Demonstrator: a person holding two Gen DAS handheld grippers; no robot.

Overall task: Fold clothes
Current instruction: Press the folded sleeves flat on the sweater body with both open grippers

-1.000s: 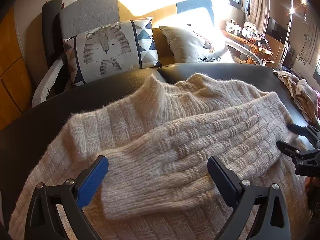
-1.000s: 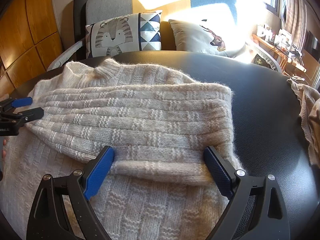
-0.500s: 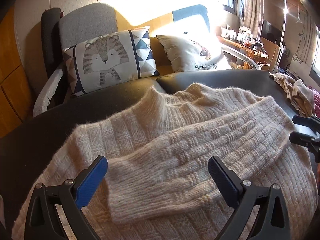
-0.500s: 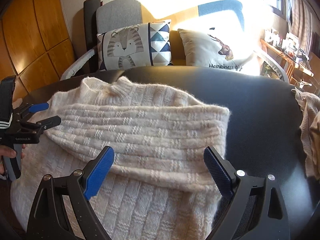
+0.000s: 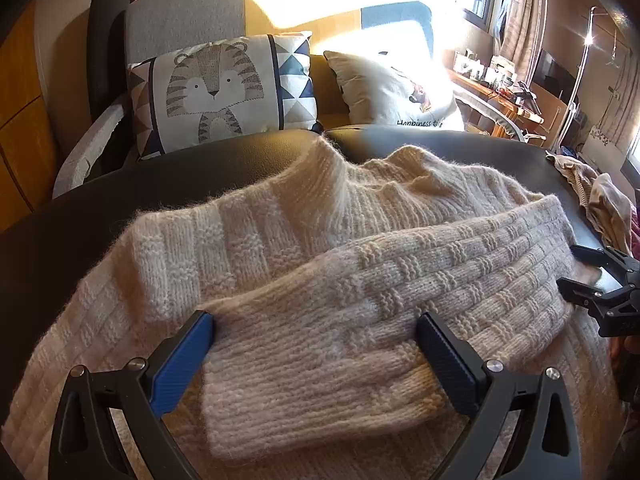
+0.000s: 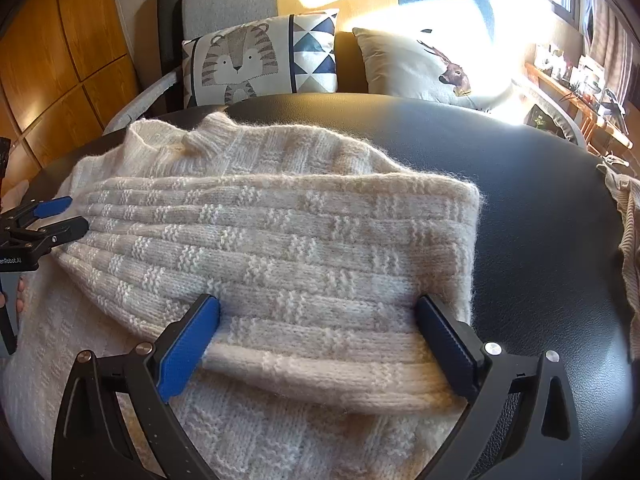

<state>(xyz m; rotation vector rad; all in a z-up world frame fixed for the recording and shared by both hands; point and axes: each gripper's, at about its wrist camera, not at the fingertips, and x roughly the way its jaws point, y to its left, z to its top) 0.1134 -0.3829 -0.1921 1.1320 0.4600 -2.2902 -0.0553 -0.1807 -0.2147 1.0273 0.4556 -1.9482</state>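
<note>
A cream knitted sweater [image 5: 256, 240] [image 6: 280, 152] lies flat on a round black table [image 6: 540, 208], collar toward the sofa. One sleeve [image 5: 400, 292] [image 6: 280, 248] is folded across the body. My left gripper [image 5: 312, 324] stands open just over the sleeve's cuff end, its fingers either side of the cuff. My right gripper [image 6: 318, 308] is open at the sleeve's folded shoulder end, near the sweater's right edge. Each gripper shows in the other's view: the right gripper [image 5: 592, 276] at the far right, the left gripper [image 6: 60, 216] at the far left. Neither holds cloth.
A second beige garment [image 5: 600, 196] [image 6: 628, 240] lies bunched at the table's right edge. Behind the table stands a sofa with a tiger cushion [image 5: 216, 92] and a deer cushion [image 6: 432, 64]. A hand [image 6: 20, 292] holds the left gripper.
Both grippers drew back from the sweater half a second ago and have since come in close over the folded sleeve again. Both stayed open. The sweater lies as before.
</note>
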